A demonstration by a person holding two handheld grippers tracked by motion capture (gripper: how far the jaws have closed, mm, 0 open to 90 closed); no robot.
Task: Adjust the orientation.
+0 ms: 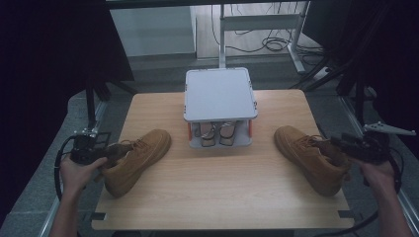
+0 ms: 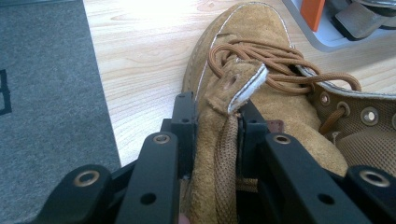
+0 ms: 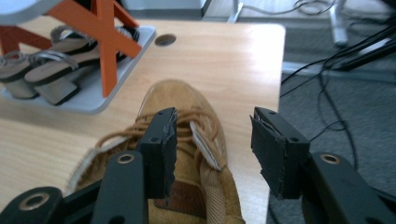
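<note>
Two tan suede lace-up boots lie on a wooden table (image 1: 217,197). My left gripper (image 1: 121,148) holds the left boot (image 1: 141,158) near the table's left edge. In the left gripper view its jaws (image 2: 217,116) are shut on the boot's (image 2: 247,37) collar wall beside the tongue. The right boot (image 1: 306,155) lies near the right edge, toe pointing away. My right gripper (image 1: 332,143) hovers over its heel end, open. In the right gripper view (image 3: 214,128) one jaw hangs above the boot's (image 3: 173,95) laces and the other is off to its side, neither touching it.
A small shoe rack (image 1: 220,94) with a grey top and orange braces (image 3: 105,42) stands at the middle back of the table. A pair of grey sandals (image 1: 217,133) sits on its lower shelf. Cables (image 3: 336,79) lie on the floor beyond the right edge.
</note>
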